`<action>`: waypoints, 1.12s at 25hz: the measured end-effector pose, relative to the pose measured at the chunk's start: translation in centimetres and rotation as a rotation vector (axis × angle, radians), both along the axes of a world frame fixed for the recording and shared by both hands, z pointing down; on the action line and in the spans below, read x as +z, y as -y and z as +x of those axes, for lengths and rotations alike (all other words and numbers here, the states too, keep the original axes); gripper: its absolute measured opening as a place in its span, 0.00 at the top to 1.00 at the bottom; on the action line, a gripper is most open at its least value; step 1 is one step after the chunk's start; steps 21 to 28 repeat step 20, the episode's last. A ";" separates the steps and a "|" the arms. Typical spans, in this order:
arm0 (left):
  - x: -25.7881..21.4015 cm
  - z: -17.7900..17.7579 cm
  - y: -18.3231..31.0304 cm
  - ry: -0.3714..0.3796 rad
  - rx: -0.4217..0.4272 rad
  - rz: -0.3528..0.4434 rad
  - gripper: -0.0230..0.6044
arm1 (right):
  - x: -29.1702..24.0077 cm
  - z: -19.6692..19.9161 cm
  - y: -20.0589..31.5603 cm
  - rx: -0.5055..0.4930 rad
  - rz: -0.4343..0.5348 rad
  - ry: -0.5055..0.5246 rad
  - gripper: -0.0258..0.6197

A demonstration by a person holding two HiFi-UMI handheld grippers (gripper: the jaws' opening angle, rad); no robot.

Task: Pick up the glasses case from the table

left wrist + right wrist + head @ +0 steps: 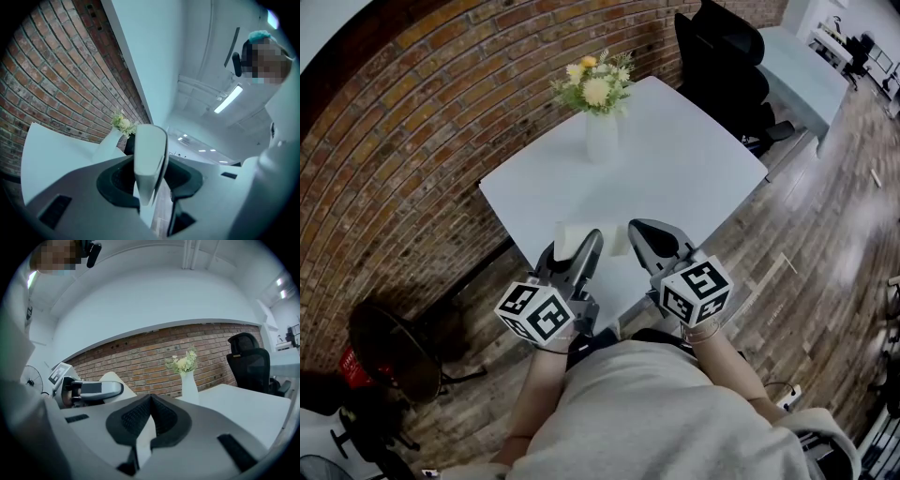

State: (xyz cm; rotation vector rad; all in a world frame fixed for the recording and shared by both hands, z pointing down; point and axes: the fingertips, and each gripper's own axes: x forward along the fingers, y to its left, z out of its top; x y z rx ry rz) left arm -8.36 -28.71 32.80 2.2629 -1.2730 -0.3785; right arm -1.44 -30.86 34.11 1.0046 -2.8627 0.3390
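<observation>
The glasses case (150,154) is a pale, rounded oblong standing between the dark pads of my left gripper (581,244), which is shut on it. From the head view the case (567,234) shows as a whitish block at the front edge of the white table (694,169); I cannot tell whether it rests on the table or is clear of it. My right gripper (649,234) hovers just to the right, shut and holding nothing. In the right gripper view the left gripper (93,390) is at the left with the case (110,377) behind its jaw.
A white vase of yellow flowers (602,136) stands at the table's far side. A brick wall (394,169) runs along the left. A black office chair (727,56) and a second table (802,61) are behind. A fan (389,352) stands on the wooden floor at lower left.
</observation>
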 end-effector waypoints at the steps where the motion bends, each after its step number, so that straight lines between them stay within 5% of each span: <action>1: 0.1 0.1 -0.1 0.003 0.003 -0.003 0.72 | 0.1 0.0 0.0 -0.001 -0.002 -0.001 0.96; 28: 1.4 -0.2 -0.8 -0.010 0.015 -0.032 0.72 | 2.5 0.5 -0.7 0.006 -0.058 -0.042 0.96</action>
